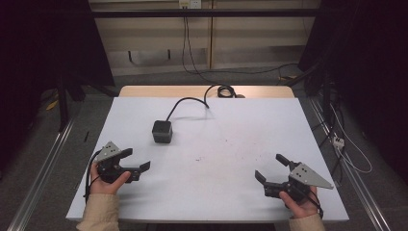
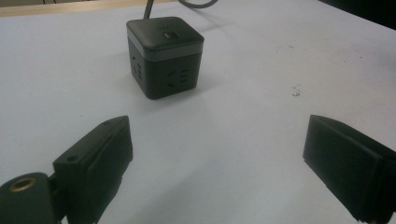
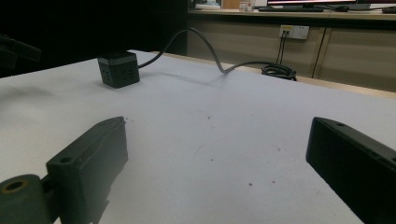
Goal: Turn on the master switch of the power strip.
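Note:
A dark cube-shaped power socket (image 1: 162, 131) sits left of centre on the white table (image 1: 240, 134), its cable (image 1: 188, 101) running to the far edge. In the left gripper view the cube (image 2: 164, 56) stands just ahead of the wide-apart jaws. My left gripper (image 1: 135, 160) rests open near the front left, a hand around it, nothing between its fingers. Near the front right my right gripper (image 1: 271, 166) is open too and empty. The right gripper view has the cube (image 3: 118, 69) far off at the left with its cable (image 3: 205, 49) arching back.
The cable ends in a coil (image 1: 225, 90) on the wooden strip at the table's far edge. Loose cables (image 1: 346, 149) lie on the floor right of the table. Metal rails (image 1: 43, 168) run along both sides. A wall panel with sockets (image 3: 293, 31) stands behind.

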`<state>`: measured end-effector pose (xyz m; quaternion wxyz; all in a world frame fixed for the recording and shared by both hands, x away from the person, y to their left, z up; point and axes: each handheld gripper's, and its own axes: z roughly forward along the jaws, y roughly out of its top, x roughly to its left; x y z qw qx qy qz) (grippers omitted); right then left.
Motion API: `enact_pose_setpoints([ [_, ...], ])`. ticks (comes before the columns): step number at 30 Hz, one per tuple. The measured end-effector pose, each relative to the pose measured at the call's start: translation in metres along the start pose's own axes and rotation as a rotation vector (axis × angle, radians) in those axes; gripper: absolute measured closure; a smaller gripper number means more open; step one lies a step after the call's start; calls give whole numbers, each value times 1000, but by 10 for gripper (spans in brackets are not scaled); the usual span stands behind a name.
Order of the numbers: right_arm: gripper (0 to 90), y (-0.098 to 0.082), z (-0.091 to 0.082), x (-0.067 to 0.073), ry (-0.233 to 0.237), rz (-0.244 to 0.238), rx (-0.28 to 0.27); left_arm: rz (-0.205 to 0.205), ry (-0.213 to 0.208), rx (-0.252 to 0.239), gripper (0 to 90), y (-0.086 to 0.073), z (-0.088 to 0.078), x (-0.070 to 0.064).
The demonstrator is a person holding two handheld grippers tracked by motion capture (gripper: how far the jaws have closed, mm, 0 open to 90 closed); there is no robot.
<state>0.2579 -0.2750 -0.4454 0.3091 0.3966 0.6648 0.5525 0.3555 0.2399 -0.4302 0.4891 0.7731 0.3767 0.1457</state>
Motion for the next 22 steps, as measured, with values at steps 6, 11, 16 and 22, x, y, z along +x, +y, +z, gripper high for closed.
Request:
enact_pose_setpoints([
  [6,47,0,0,0,0,1,1,-5,2,3,79,-3,-2,1],
  [11,48,0,0,0,1,1,0,-4,5,4,79,-6,-3,2],
  [16,48,0,0,0,1,1,1,4,17,12,79,-7,-4,4],
  [22,47,0,1,0,2,3,2,0,29,18,71,-7,-4,5],
])
